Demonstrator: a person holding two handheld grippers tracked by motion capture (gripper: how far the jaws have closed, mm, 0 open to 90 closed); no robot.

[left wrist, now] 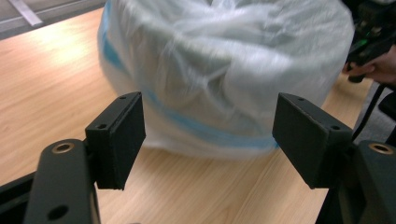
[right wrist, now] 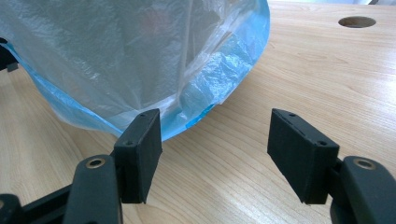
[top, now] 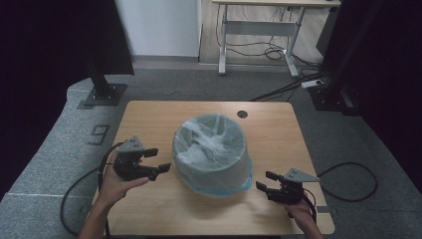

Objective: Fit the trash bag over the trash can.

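Observation:
A round bin (top: 211,149) lined with a thin bluish-clear plastic bag (left wrist: 219,60) stands in the middle of the wooden table (top: 164,204). The bag hangs over the bin's outside down to the tabletop (right wrist: 154,60). My left gripper (top: 158,160) hovers at the bin's left side, pointing at it, jaws open and empty; the bag lies just beyond its pads (left wrist: 116,140). At the bin's lower right, my right gripper (top: 265,180) is held near the table's front edge, open with nothing between its pads (right wrist: 140,154), close to the bag's blue hem.
A round cable hole (top: 242,114) sits in the table's far edge. Cables (top: 348,181) trail off both sides onto grey carpet. A desk frame (top: 259,30) stands beyond, with black stands (top: 102,89) at either side.

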